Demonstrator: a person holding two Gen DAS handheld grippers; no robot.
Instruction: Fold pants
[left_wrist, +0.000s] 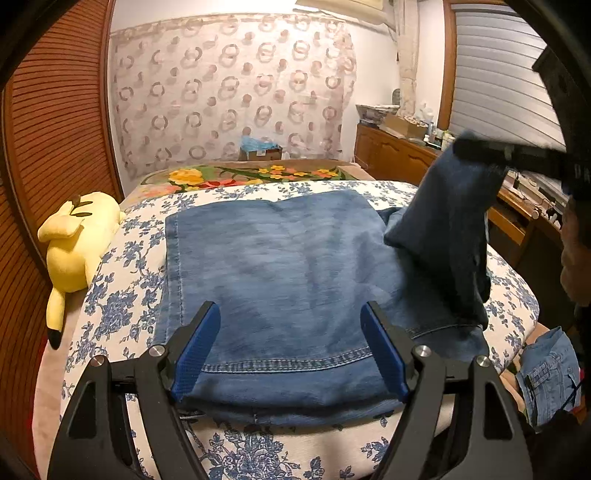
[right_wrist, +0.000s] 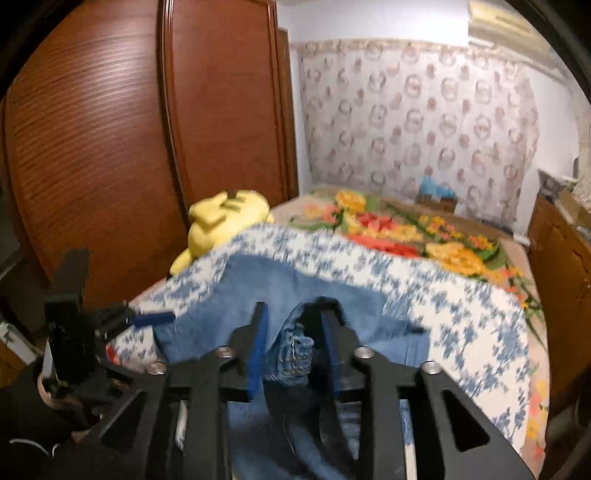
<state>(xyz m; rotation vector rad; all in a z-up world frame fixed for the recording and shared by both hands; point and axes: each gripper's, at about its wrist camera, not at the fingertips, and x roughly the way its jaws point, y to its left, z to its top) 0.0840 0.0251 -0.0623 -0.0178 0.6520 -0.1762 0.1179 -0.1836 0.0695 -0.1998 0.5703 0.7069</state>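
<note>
Where the bed wears its white cover printed with blue flowers, the pair of faded blue denim pants lies spread flat across it, a stitched hem running along the near edge. One part of the pants is lifted off the bed at the right, hanging dark and creased from the right gripper, whose jaws are clenched on a bunched fold of denim with its seam showing between the blue pads. The left gripper hovers over the near hem with its jaws released, wide apart, and nothing is pinched between them.

Beyond the pants lies a blanket with orange and yellow flowers, and behind it a pale curtain patterned with rings. A brown slatted wooden wardrobe stands at the left, with a yellow plush toy lying beside the bed's edge. The raised denim hides part of the wooden sideboard at the right.

Only the left wrist view shows the flat part of the pants sharply; the right wrist view is blurred but shows the grip up close.
</note>
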